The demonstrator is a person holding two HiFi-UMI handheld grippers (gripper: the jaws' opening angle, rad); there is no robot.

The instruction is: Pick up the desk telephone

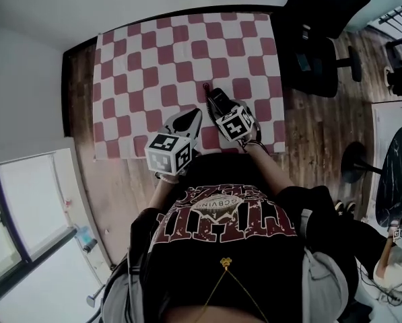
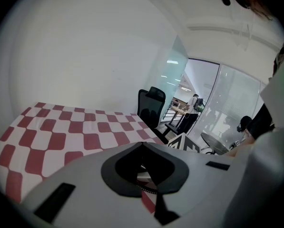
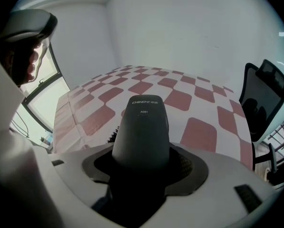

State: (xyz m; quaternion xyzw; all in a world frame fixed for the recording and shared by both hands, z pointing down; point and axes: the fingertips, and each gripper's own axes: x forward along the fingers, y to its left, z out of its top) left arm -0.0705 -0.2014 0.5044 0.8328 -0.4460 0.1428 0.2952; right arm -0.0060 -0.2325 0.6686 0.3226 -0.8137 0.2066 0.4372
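A black telephone handset (image 3: 142,127) with white print near its top sticks out from between the jaws of my right gripper (image 3: 142,164), which is shut on it. A bit of coiled cord (image 3: 111,136) shows at its left. In the head view the handset (image 1: 216,98) is held just over the near edge of the red-and-white checked tablecloth (image 1: 153,59) by the right gripper (image 1: 221,106). Beside it on the left is my left gripper (image 1: 190,118), jaws together and holding nothing; the left gripper view shows the left gripper (image 2: 144,171) over the cloth. No telephone base is in view.
A black office chair (image 1: 318,52) stands past the table's right end on the wooden floor. A round dark table (image 1: 396,170) is further right. A white wall runs behind the table, and a window (image 1: 25,207) is at the left.
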